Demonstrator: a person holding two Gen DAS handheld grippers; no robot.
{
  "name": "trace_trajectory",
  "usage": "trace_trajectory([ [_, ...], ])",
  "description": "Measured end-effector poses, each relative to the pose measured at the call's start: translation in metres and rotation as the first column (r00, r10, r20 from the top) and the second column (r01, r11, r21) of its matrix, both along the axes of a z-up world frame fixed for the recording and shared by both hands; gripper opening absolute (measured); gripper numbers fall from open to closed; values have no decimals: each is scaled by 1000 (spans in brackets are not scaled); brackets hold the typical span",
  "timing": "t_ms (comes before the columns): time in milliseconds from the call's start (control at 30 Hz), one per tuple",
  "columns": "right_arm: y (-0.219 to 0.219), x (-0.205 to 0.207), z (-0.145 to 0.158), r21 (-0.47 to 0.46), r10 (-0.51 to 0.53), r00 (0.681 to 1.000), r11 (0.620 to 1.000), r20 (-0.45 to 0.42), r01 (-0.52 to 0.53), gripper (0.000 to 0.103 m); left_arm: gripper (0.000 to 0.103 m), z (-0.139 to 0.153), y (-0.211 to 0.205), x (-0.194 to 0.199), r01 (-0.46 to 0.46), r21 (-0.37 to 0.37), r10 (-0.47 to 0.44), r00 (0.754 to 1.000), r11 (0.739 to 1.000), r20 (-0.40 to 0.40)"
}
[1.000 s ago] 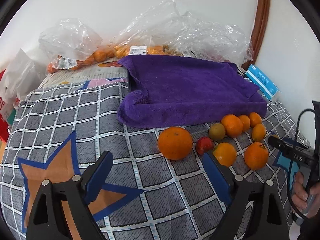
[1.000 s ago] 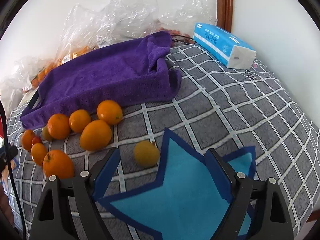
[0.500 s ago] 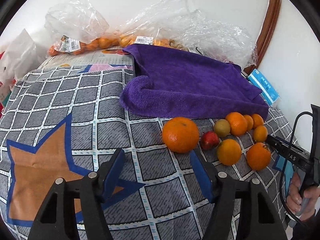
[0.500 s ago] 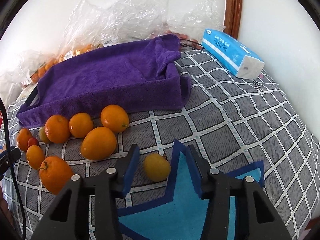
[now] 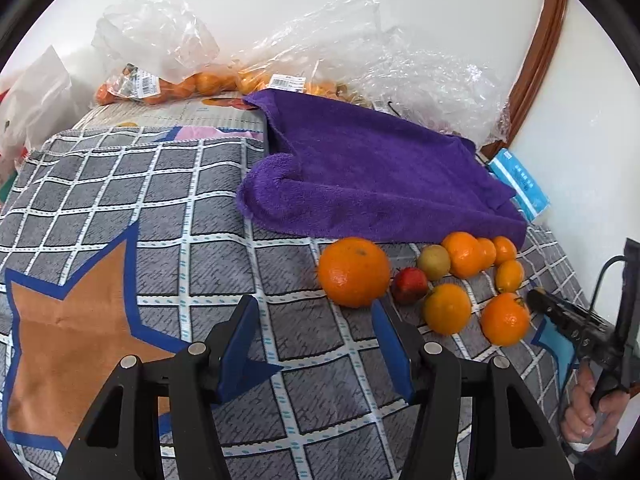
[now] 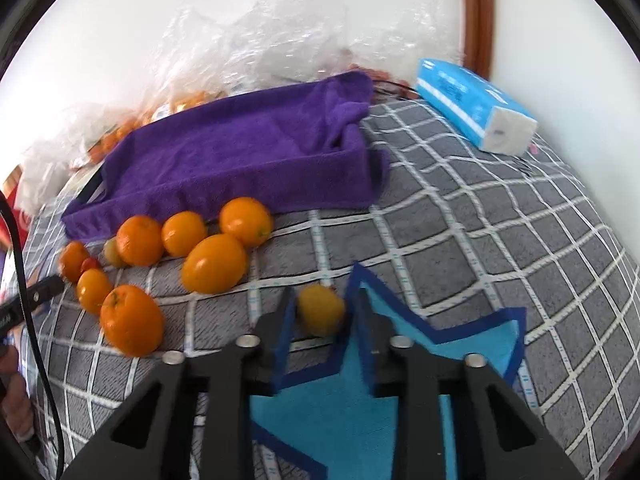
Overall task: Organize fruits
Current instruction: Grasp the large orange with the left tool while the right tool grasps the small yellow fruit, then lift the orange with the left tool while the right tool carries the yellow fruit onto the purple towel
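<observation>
My right gripper is shut on a small yellow fruit that rests at the tip of the blue star patch. To its left lie several oranges in front of a purple towel-lined tray. My left gripper hangs over the checked cloth, its jaws closing with nothing between them. A large orange sits just beyond its right fingertip. Next to the orange are a small red fruit, a greenish one and more oranges. The tray holds no fruit.
Clear plastic bags holding oranges lie along the back wall. A blue tissue pack sits at the right, near a wooden frame. An orange star patch marks the cloth at left. A hand holds the right gripper.
The right jaws have come together onto the small yellow fruit. The left jaws have narrowed, still with nothing between them. Both grippers stayed nearly in place, rolling slightly.
</observation>
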State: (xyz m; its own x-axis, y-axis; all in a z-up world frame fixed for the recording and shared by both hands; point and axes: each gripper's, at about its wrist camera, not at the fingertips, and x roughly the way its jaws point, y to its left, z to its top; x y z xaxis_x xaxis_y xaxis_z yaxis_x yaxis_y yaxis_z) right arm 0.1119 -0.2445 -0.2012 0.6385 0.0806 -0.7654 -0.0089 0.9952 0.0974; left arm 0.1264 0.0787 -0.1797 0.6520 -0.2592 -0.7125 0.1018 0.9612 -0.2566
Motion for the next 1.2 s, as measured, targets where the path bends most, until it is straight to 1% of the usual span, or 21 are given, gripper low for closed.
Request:
trace_trajectory([
  [100, 10, 3, -1, -48, 13, 1000, 999, -10, -13, 26, 55, 3, -4, -2, 26, -8, -26, 999, 1000, 21],
  [167, 12, 3, -2, -44, 31, 999, 999, -10, -31, 25, 55, 6, -6, -3, 37, -12, -36, 999, 999, 40],
  [233, 11, 3, -2, -40, 33, 999, 999, -10, -34, 25, 55, 9, -10, 0, 24, 12, -25, 999, 1000, 47],
  [267, 11, 3, -2, -38, 33, 999, 999, -10, -34, 25, 55, 10, -12, 3, 19, 28, -20, 999, 999, 39],
  [333, 9, 3, -2, -33, 33, 999, 999, -10, -34, 25, 55, 10, -15, 13, -12, 44, 12, 1000, 999, -17],
  [400, 9, 3, -2, -28, 33, 999, 999, -10, -33, 25, 55, 7, -15, 22, -4, 16, 4, 999, 1000, -51],
  [467, 8, 3, -2, -19, 33, 999, 999, -9, -33, 25, 56, 4, -16, 28, -17, 10, 18, 998, 1000, -68],
  [567, 4, 2, -2, -5, 23, 1000, 1000, -8, -23, 25, 55, 1, -19, 32, -22, -4, 21, 998, 1000, -67],
  [633, 3, 2, -2, 1, 22, 1000, 1000, -9, -22, 26, 55, -1, -25, 32, -21, 14, 21, 999, 1000, -48],
  [667, 4, 2, -2, 0, 22, 1000, 1000, -9, -22, 26, 55, -2, -28, 30, -15, 39, 17, 999, 999, -32],
  [733, 5, 2, -2, -10, 21, 1000, 1000, -10, -22, 26, 42, -4, -34, 27, 1, 79, 0, 1000, 997, -17],
  [767, 6, 3, -2, -13, 21, 1000, 1000, -9, -21, 26, 40, -3, -35, 26, 13, 70, -12, 1000, 997, -11],
  [833, 6, 2, -2, -11, 20, 1000, 1000, -8, -20, 25, 40, -3, -31, 26, 27, 29, -26, 1000, 999, -13],
  [933, 5, 1, -1, -9, 13, 1000, 1000, -3, -13, 25, 40, -1, -23, 23, 12, -27, -12, 1000, 1000, 6],
  [1200, 8, -3, 4, -17, 25, 999, 1000, 29, -24, 25, 40, 14, -9, 10, -41, -88, 49, 994, 995, 93],
])
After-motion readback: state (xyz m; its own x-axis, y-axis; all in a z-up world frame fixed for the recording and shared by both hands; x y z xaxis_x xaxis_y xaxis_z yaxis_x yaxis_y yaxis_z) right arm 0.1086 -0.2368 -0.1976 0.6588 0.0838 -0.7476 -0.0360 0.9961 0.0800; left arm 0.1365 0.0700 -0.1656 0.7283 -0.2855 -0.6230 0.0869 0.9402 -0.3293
